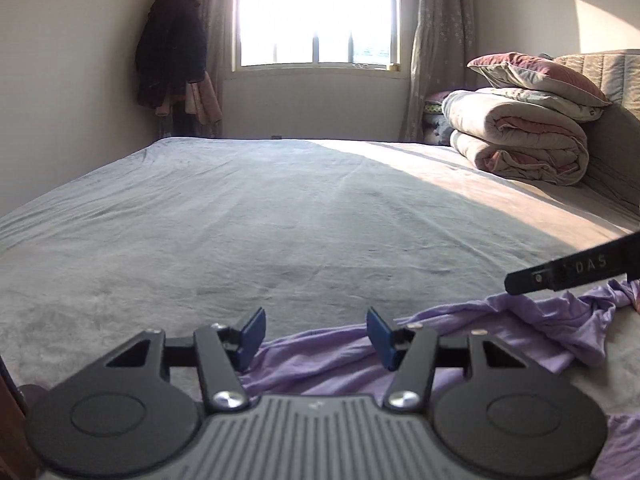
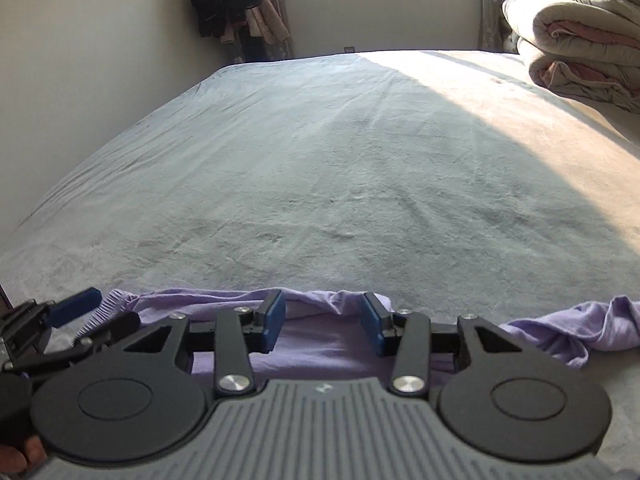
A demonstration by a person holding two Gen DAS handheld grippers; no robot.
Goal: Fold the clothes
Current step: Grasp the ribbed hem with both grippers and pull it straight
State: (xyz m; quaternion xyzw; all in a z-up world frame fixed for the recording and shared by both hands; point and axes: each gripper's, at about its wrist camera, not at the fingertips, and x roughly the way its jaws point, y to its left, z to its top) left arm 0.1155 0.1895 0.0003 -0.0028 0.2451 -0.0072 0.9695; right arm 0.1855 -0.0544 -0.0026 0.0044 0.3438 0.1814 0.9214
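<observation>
Big bed (image 1: 280, 216) with a grey sheet fills both views, sunlit on its right side, folded quilts and a pillow (image 1: 520, 128) stacked at the far right, dark coat (image 1: 170, 48) hanging in the far left corner by the window. Task's thing is the lilac garment (image 1: 520, 320), lying crumpled along the near edge of the bed, bunched and twisted toward the right, flatter under the tools; not folded in any neat shape as it lies, and how much of it hangs off the near edge is hidden under the tool bodies. Left tool (image 1: 316, 334) sits low over the garment's left part, jaws spread apart, blue pads (image 1: 254, 332) holding nothing. Right tool (image 2: 323, 324) likewise released, jaws wide, hovering over the garment's far hem, nothing between its pads (image 2: 276, 320); the left tool's tip shows at that view's left edge beside a ribbed cuff or hem (image 2: 104, 308). Judgement: 2 open tools over a rumpled cloth fits either getting a grip to spread it or having let go after a pull, can't say which. For good work here: pinch only 1 layer at a clear edge or corner, keep both tools level and well apart so the cloth tensions flat, smooth the twisted right end before any crease is made, drag low across the sheet so it doesn't rumple
</observation>
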